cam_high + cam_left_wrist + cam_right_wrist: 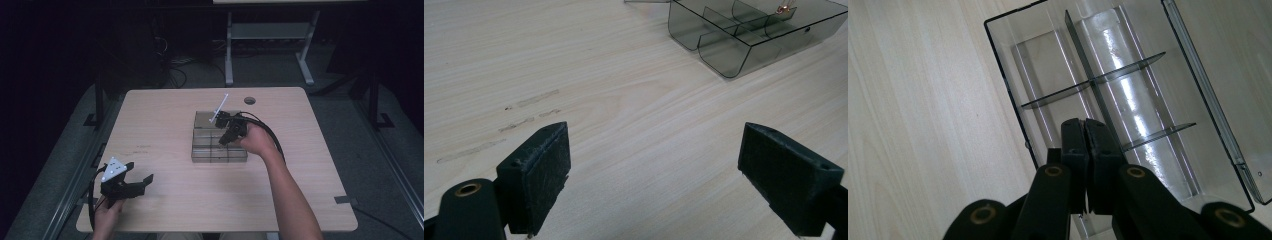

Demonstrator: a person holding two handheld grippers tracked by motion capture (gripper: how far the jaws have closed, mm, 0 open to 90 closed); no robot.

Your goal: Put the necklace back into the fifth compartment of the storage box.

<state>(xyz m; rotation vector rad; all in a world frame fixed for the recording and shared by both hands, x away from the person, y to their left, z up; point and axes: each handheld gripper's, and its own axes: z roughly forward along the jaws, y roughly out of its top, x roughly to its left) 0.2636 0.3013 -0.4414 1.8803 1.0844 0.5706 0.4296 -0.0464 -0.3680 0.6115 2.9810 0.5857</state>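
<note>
At the middle of the pale wood-grain desk (165, 200) lies the smoky, see-through plastic compartment box (219, 145), its shallow tray split by thin dividers into several bays. Seen from the right gripper view, the bays of the box (1048, 65) nearest the camera look bare; nothing can be made out in them. From the left gripper view, a small coppery, wire-like bit (785, 8) shows at the far end of the box (744, 37), though whether it rests in a bay or on a divider I cannot tell.

Above the box hangs the right gripper (227, 137), tilted down toward the tray. Its black fingers (1075, 150) are pressed together, and no object can be seen between them. A thin white rod (220, 108) stands up slanting at the box's far edge by this gripper; what it belongs to is unclear.

Well apart, near the desk's front left corner, the left gripper (141, 182) is held low with its fingers (536, 175) spread wide over bare wood, holding nothing.

My reading is that the work on the box is at an early or middle stage: the tray is open and within reach, most bays seem unfilled, and whatever sorting or closing is meant remains to be done.
</note>
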